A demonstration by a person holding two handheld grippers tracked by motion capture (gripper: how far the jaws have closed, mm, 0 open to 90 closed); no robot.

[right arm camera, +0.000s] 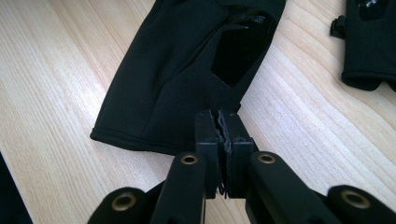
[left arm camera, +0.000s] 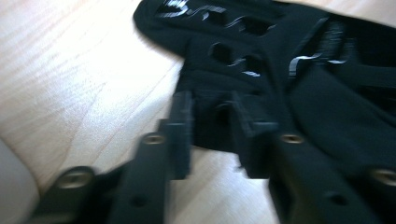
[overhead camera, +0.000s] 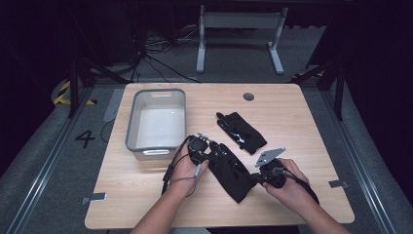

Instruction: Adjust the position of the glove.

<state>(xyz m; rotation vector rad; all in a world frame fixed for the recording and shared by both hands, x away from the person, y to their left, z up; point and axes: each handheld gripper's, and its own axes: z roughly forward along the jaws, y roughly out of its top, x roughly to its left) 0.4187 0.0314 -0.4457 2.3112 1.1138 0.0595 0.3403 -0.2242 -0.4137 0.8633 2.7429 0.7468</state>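
Black glove flat on wooden table, lying between both grippers. Right gripper jaws pressed together, pinching glove cuff edge. Left gripper jaws parted, finger end of glove between them, pads not pressing. High view adds second glove farther back, grey bin at left.

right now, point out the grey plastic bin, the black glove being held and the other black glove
grey plastic bin [overhead camera: 132,127], high view, on its left wall
black fabric glove being held [overhead camera: 233,173], high view, on its palm area
second black fabric glove lying apart [overhead camera: 243,131], high view, on its middle
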